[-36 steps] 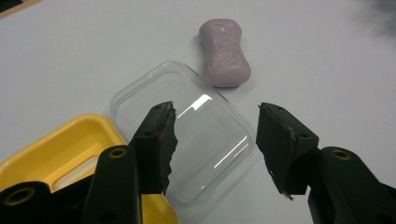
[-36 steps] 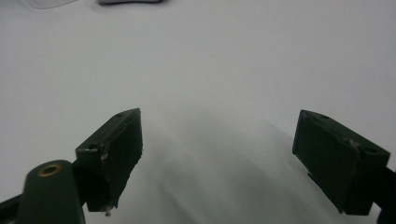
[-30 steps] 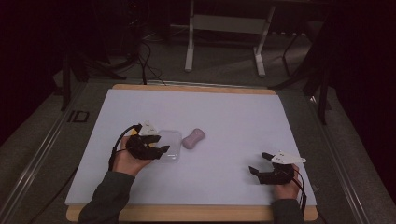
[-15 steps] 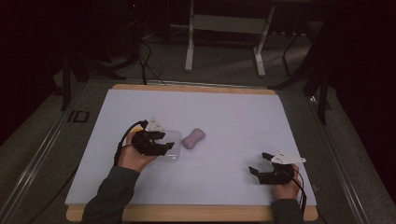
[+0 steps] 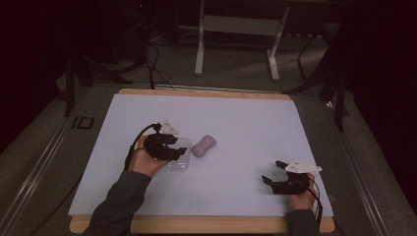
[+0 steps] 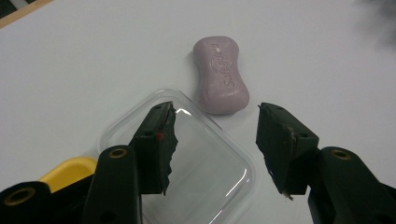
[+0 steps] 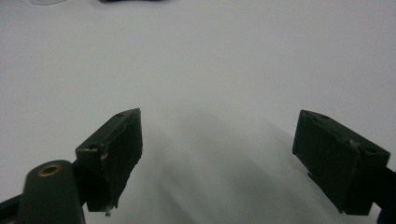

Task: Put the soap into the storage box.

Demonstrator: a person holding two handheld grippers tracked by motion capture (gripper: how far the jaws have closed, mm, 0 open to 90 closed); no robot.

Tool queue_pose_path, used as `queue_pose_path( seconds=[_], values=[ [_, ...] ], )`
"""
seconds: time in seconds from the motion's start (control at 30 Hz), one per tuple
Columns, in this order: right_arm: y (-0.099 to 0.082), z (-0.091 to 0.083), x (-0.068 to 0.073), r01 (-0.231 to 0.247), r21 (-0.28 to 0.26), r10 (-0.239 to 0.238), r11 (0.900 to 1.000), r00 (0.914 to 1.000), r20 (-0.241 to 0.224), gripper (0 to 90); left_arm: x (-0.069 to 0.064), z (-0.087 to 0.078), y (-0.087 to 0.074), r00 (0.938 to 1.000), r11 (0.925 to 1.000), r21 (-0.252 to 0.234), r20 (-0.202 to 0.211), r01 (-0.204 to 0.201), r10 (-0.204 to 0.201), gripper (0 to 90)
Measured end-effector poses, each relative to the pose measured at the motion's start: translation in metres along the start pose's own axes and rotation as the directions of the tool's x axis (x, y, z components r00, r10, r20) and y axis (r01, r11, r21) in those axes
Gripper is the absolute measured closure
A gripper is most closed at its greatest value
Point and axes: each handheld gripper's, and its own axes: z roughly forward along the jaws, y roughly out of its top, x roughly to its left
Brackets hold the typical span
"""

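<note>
The clear lid runs off the bottom of the left gripper view, so its near edge is cut away, and the left gripper's jaws cover part of it; in the high view the hand hides most of it and only a glassy corner shows. A yellow piece at the lower left of the left gripper view is half hidden behind one jaw, and I cannot tell what it is. The lid is thin, transparent plastic, rectangular with rounded corners and a raised rim that catches highlights. The soap is a matte mauve bar, waisted like a peanut, with embossed lettering too soft to read; it lies on the white mat just beyond the lid's far corner. The left jaws stand apart over the lid, pads pressing on nothing. The right gripper is spread wide above bare mat, holding nothing.
</note>
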Motion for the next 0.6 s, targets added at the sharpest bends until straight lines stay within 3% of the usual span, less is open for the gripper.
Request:
queue_pose_path(
  seconds=[0.6],
  values=[
    [0.000, 0.000, 0.000, 0.000, -0.003, 0.000, 1.0000, 1.0000, 0.000, 15.7, 0.002, 0.006, 0.017, 0.9995, 0.9984, 0.047, -0.002, -0.031, 0.031, 46.8]
  ],
)
